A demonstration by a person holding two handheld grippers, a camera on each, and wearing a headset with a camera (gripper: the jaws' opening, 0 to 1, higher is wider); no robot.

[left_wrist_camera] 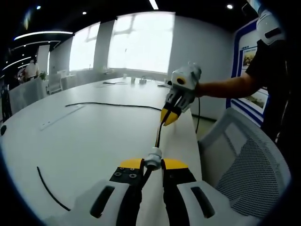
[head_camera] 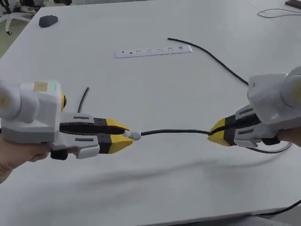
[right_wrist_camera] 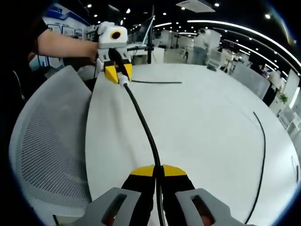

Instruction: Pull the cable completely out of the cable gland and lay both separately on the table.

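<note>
Cable (head_camera: 174,132) on show first: thin, black, stretched with a slight sag between the two tools, held up over the white surface (head_camera: 141,89). One end runs into the cable gland (head_camera: 134,135), a small whitish fitting, and the two are joined. The gland sits right at the yellow tips of the left hand-held gripper (head_camera: 127,135), whose jaws are closed tight on it. In the left gripper view the gland pokes up between the two yellow pads, and the cable leads straight away from it toward the other tool.

Over on the other side, the right hand-held gripper (head_camera: 212,133) has its jaws pinched together on the black cable itself, well apart from the gland. In the right gripper view the cord passes between the closed tips and runs off to the gland at the far tool. Behind the right tool, the rest of the cable loops down onto the surface near the front edge.

Farther back on the surface lie a white power strip (head_camera: 153,51) with its black lead and, near the left tool, a short black wire (head_camera: 83,99).
</note>
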